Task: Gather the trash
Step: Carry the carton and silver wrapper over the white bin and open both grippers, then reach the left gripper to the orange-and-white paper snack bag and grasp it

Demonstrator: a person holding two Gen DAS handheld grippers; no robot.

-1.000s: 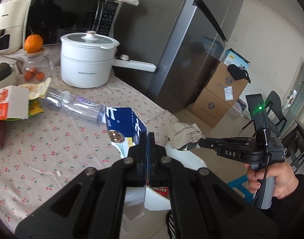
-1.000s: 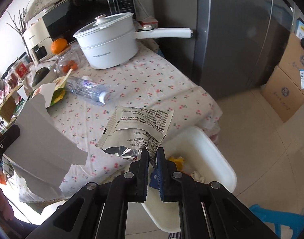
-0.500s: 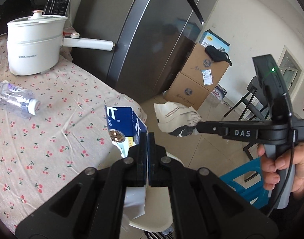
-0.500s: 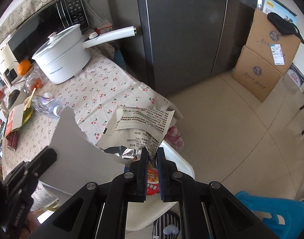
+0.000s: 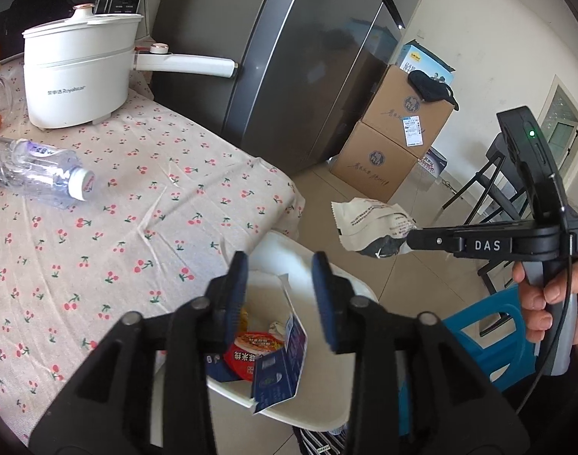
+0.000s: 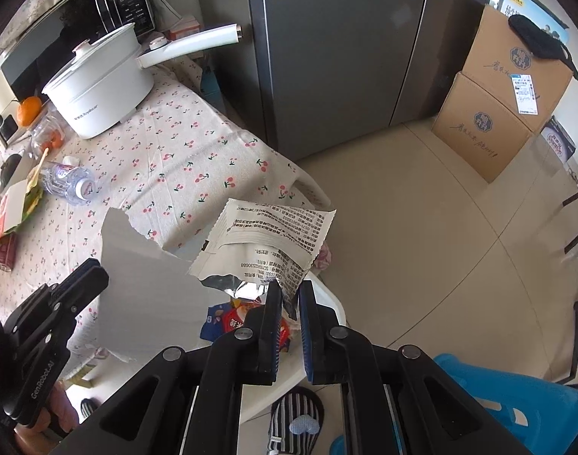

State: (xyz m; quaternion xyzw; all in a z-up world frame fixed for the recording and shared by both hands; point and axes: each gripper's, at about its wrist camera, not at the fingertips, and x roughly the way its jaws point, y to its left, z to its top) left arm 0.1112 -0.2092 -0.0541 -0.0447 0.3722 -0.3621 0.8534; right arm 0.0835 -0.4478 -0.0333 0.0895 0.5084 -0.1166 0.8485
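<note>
Open air above the white bin (image 5: 329, 415), hemmed by table edge (image 5: 289, 204) and blue stool (image 5: 490, 341).

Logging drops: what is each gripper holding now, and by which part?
Right gripper pinches the snack wrapper at its torn bottom edge. Left gripper: jaws have just opened, nothing between them.

Matt cotton-look cloth (image 5: 145, 204) with printed cherries covers the table; glossy white plastic bin (image 5: 327, 413); torn card carton (image 5: 281, 371), printed and shiny; crinkled foil-lined wrapper (image 6: 266, 242); brushed-metal fridge (image 6: 346, 57); clear plastic bottle (image 5: 35, 170).
</note>
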